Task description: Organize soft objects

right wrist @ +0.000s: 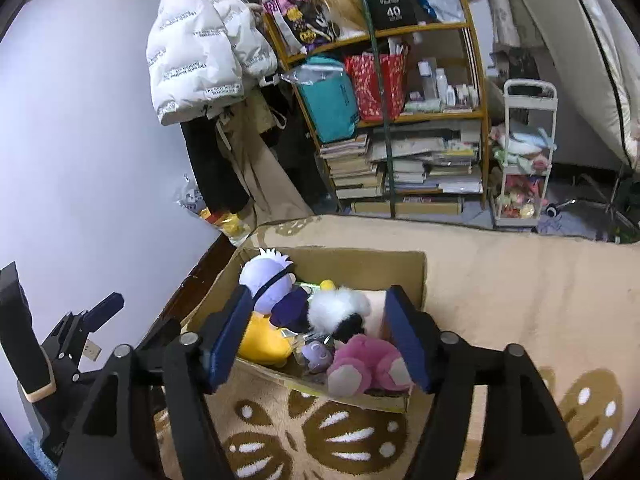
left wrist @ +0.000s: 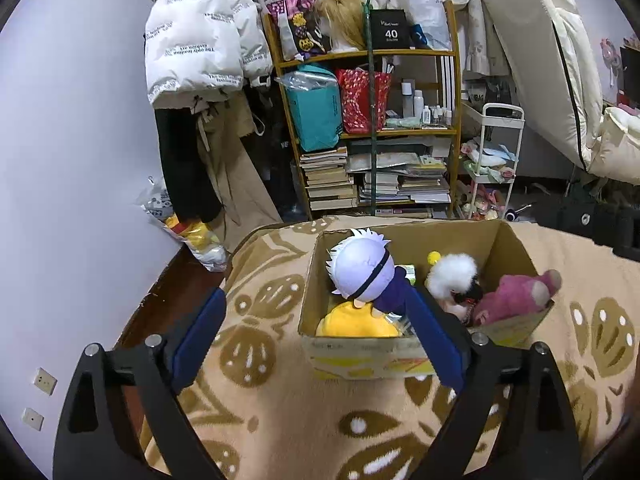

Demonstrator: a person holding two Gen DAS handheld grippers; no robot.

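The left gripper (left wrist: 320, 344) stands with its jaws wide apart and nothing between the blue pads; it hangs over the patterned blanket (left wrist: 280, 420) just in front of the cardboard box (left wrist: 360, 350), the landmark here. The right gripper (right wrist: 320, 344) is likewise spread open and empty, its pads framing the near edge of the same box without pressing on any toy.

Inside the box lie the soft toys. At its left end sits a doll with a white-haired round head and a dark band across the eyes (left wrist: 360, 268), resting on a yellow plush (left wrist: 356, 322). In the middle of the box is a fluffy white plush with a black patch (left wrist: 452, 276), and behind it a small yellow knob (left wrist: 433, 257) pokes up. At the box's right end a pink plush (left wrist: 516, 296) leans over the rim. From the right wrist view a small purple toy (right wrist: 318, 354) shows between the yellow and pink ones.

Beyond the box, past the blanket's far edge, stands a wooden shelf (left wrist: 368, 54) stacked with books and bags. Left of the box, a white puffer jacket (left wrist: 196, 40) hangs by the wall; right of the shelf stands a white trolley (left wrist: 500, 140).
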